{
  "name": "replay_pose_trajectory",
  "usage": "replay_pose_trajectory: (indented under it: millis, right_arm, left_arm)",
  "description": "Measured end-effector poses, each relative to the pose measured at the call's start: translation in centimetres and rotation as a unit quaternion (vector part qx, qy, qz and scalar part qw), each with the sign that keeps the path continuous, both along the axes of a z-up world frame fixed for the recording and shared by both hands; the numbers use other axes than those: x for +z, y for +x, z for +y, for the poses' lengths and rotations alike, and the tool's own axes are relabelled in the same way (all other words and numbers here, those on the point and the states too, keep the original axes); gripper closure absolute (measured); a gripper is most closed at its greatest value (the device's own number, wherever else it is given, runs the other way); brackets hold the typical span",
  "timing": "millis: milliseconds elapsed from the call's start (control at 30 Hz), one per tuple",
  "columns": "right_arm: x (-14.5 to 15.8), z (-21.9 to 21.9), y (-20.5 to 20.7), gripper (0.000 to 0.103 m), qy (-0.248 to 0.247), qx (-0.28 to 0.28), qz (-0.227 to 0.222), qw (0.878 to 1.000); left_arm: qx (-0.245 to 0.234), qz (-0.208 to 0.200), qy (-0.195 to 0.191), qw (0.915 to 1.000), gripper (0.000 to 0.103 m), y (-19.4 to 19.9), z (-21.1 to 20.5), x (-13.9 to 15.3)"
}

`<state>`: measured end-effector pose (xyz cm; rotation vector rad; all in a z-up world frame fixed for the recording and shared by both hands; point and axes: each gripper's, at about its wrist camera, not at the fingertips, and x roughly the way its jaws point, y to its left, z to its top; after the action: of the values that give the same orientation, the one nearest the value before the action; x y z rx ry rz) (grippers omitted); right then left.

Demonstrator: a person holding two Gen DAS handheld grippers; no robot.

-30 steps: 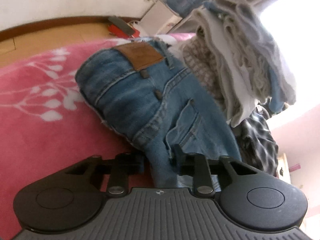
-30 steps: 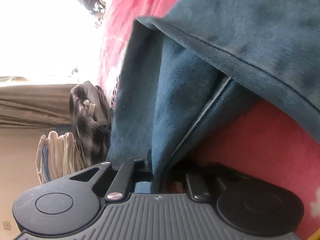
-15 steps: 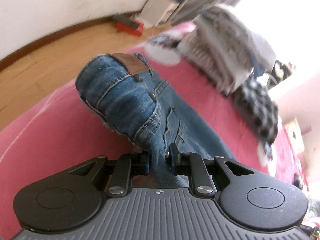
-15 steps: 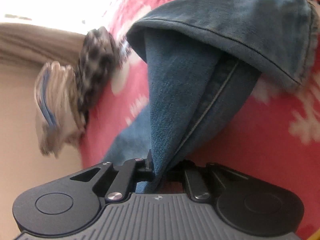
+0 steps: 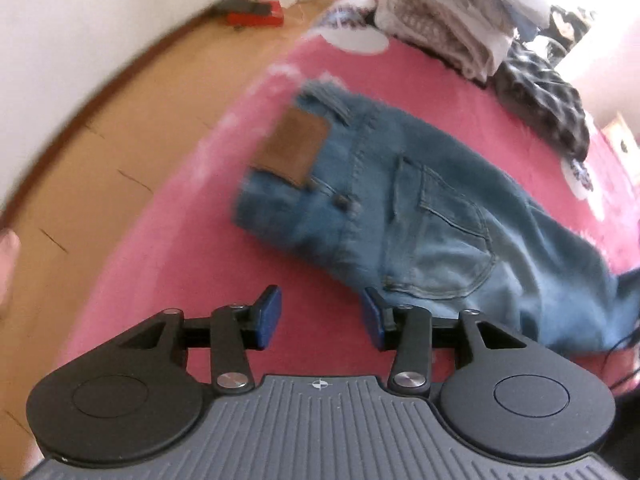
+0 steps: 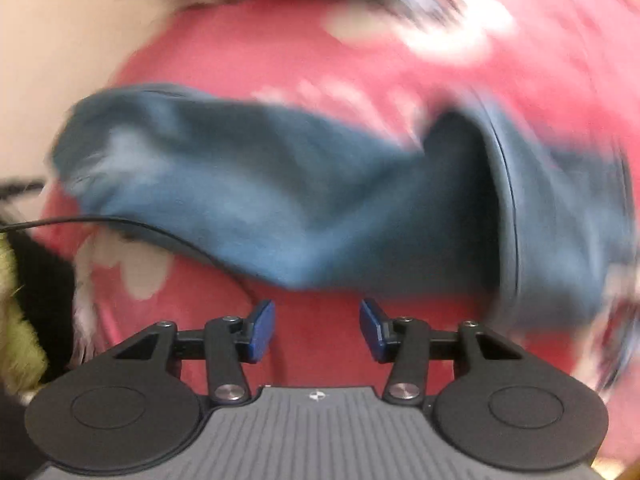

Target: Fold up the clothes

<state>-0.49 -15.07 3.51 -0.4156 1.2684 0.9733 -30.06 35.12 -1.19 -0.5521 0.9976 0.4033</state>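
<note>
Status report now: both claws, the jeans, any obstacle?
Left claw opening, nothing between pads. Right claw opening, also empty. Jeans lying on pink blanket. Thin black cable crosses near the jeans.

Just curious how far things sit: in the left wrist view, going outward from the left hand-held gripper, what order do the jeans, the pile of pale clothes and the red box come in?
1. Jeans, just ahead on the pink blanket.
2. Pale clothes pile, upper right.
3. Red box, on the floor, upper left; close to the pile's range, so hard to call.
</note>
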Motion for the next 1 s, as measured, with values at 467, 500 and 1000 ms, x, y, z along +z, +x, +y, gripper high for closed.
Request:
replay_pose_trajectory:
  millis: [467,500,1000]
  right_arm:
    - [-2.7,36.8,-3.5,0.053,0.194,0.310,-0.023,0.930]
    - [-3.5,38.3,-4.2,0.053,0.190,0.318,-0.030,0.928]
    - [-8.3,41.5,-7.6,0.098,0.162,0.353,-0.069,0.919]
  left_arm:
    - [0.014,-0.098,0.075,0.9922,0.058,6.4,4.3,-1.8]
    - [0.010,-0.100,0.075,0.9922,0.057,6.5,4.3,-2.1]
    - [-0.012,-0.119,0.072,0.9902,0.057,7.2,4.9,-3.9]
